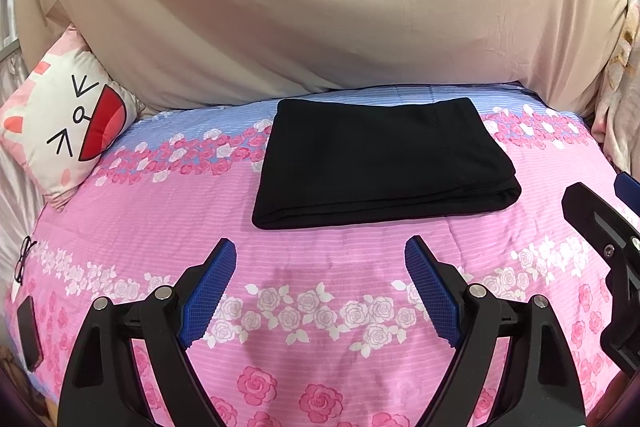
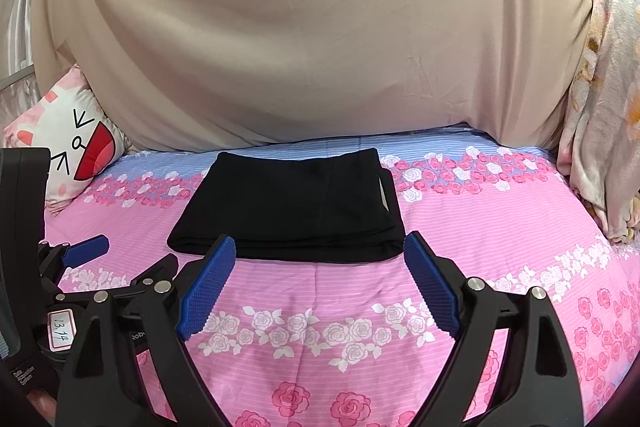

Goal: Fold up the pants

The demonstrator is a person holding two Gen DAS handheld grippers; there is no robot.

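Note:
The black pants [image 1: 380, 163] lie folded into a flat rectangle on the pink floral bedspread [image 1: 320, 327], near the far side of the bed. They also show in the right wrist view [image 2: 292, 203]. My left gripper [image 1: 320, 255] is open and empty, a little short of the pants' near edge. My right gripper [image 2: 319, 251] is open and empty, its tips close to the near edge of the pants. The left gripper's body also shows at the left of the right wrist view [image 2: 86, 247], and part of the right gripper shows at the right edge of the left wrist view [image 1: 608, 227].
A beige sheet [image 1: 320, 7] hangs behind the bed. A cat-face cushion [image 1: 64, 119] leans at the far left. A flowered blanket [image 2: 600, 107] is piled at the right. Glasses [image 1: 24, 259] and a dark phone [image 1: 30, 331] lie near the left edge.

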